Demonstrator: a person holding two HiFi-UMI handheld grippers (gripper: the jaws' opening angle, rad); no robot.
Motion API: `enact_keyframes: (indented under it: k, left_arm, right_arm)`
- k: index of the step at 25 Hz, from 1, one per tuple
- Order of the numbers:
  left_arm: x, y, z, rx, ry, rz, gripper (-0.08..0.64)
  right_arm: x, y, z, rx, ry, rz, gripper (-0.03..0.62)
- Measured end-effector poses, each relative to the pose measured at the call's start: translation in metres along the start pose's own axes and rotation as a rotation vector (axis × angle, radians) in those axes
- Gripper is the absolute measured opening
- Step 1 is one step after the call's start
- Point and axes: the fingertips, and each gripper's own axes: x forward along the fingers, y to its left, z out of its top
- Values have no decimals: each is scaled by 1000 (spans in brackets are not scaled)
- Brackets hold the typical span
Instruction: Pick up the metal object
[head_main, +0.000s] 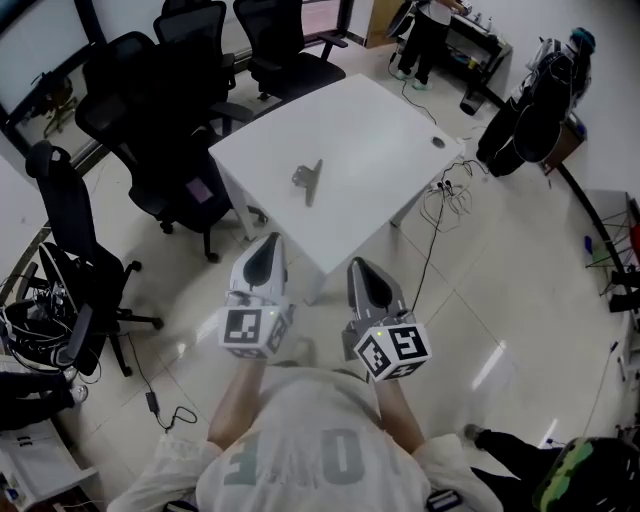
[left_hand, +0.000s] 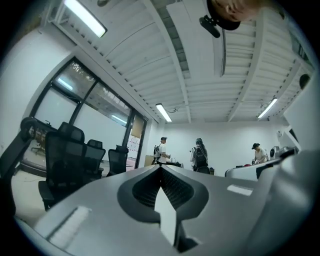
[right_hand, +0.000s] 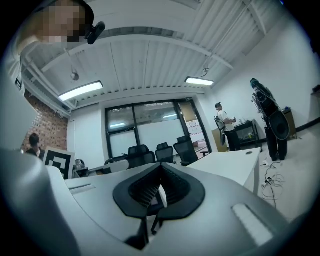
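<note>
A small grey metal object (head_main: 308, 180) lies near the middle of the white table (head_main: 370, 140) in the head view. My left gripper (head_main: 263, 256) and right gripper (head_main: 366, 283) hang side by side in front of the table's near corner, well short of the object. Both have their jaws together with nothing between them. In the left gripper view the left gripper (left_hand: 161, 170) is shut and points level into the room. The right gripper (right_hand: 160, 170) is likewise shut in the right gripper view, with the table (right_hand: 235, 167) to its right. Neither gripper view shows the metal object.
Black office chairs (head_main: 150, 110) crowd the table's far left side, one more chair (head_main: 75, 270) stands left of me. Cables (head_main: 445, 200) trail on the tiled floor right of the table. A person (head_main: 428, 35) stands by a bench at the back; bags (head_main: 530, 110) sit at right.
</note>
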Motion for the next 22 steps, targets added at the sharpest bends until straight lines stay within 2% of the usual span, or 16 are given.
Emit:
enact_keyframes:
  k: [3, 7, 10, 16, 19, 22]
  left_arm:
    - [34, 10, 2, -3, -4, -3, 0]
    - [63, 11, -13, -20, 32, 5, 0]
    - [87, 10, -8, -37, 25, 0, 0]
    - [122, 21, 4, -50, 17, 35, 0]
    - [131, 26, -5, -52, 33, 49, 0]
    - [145, 24, -24, -46, 83, 40, 0]
  right_arm:
    - [32, -21, 2, 31, 13, -30, 12]
    - [55, -42, 10, 39, 19, -35, 12]
    - [72, -59, 19, 64, 18, -36, 12]
    - [104, -66, 26, 61, 45, 18, 12]
    - [114, -71, 24, 60, 53, 31, 12]
    - [117, -78, 20, 67, 64, 31, 12]
